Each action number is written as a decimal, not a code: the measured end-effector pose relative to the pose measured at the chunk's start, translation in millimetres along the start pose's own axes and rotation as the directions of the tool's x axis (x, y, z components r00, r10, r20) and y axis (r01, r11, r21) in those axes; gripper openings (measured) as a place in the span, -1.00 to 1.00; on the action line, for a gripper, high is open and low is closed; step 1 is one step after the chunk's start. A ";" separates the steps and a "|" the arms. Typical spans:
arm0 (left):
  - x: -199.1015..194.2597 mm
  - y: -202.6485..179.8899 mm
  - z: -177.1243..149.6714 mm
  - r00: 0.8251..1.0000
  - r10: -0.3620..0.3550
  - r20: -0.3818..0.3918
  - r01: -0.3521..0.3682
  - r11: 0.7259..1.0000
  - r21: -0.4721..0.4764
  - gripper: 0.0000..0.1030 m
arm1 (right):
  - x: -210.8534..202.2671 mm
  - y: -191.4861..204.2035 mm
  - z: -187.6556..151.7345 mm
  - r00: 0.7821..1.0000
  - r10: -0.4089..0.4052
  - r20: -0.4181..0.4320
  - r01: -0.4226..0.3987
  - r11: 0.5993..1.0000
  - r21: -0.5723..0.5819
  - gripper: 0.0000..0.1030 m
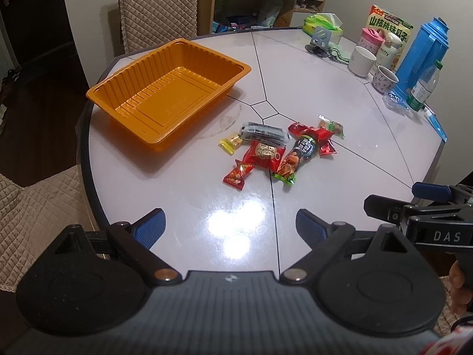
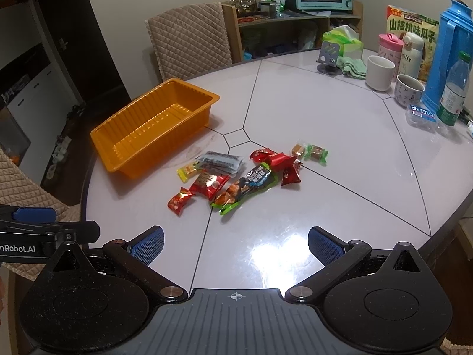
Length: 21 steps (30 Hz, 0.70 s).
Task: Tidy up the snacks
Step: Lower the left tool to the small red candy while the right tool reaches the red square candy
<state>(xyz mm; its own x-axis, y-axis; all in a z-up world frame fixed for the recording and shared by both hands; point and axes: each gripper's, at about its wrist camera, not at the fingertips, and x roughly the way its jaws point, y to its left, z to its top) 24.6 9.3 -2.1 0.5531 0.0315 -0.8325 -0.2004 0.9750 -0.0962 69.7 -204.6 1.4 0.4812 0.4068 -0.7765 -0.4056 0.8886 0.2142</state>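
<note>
An empty orange plastic tray (image 1: 165, 88) (image 2: 153, 124) sits on the left of the round white table (image 1: 325, 88) (image 2: 325, 153). A pile of wrapped snacks (image 1: 280, 148) (image 2: 236, 174) lies right of it near the table's middle: red packets, a dark packet, a yellow candy, a long green-edged packet. My left gripper (image 1: 230, 227) is open and empty, above the table's near edge, short of the snacks. My right gripper (image 2: 236, 244) is open and empty too, also short of the snacks. The right gripper shows at the left wrist view's right edge (image 1: 393, 198).
At the table's far right stand a blue thermos (image 1: 419, 56) (image 2: 452, 56), a water bottle (image 2: 453, 88), cups (image 2: 380, 72), a snack box (image 2: 411, 32), tissues (image 2: 343, 40) and a phone stand (image 2: 328, 56). Quilted chairs (image 1: 156, 9) (image 2: 189, 41) surround the table.
</note>
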 end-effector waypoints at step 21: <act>50.7 -10.1 12.9 0.999 -0.001 0.042 0.000 1.000 0.008 0.77 | 42.4 -51.3 18.2 0.999 0.047 0.026 -0.046 0.999 -0.029 1.00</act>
<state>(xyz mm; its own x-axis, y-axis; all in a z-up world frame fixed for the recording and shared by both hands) 65.1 3.8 -36.3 0.5868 0.0401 -0.8087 -0.1935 0.9768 -0.0920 125.1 -229.1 -31.6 0.4815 0.4530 -0.7503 -0.4499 0.8624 0.2320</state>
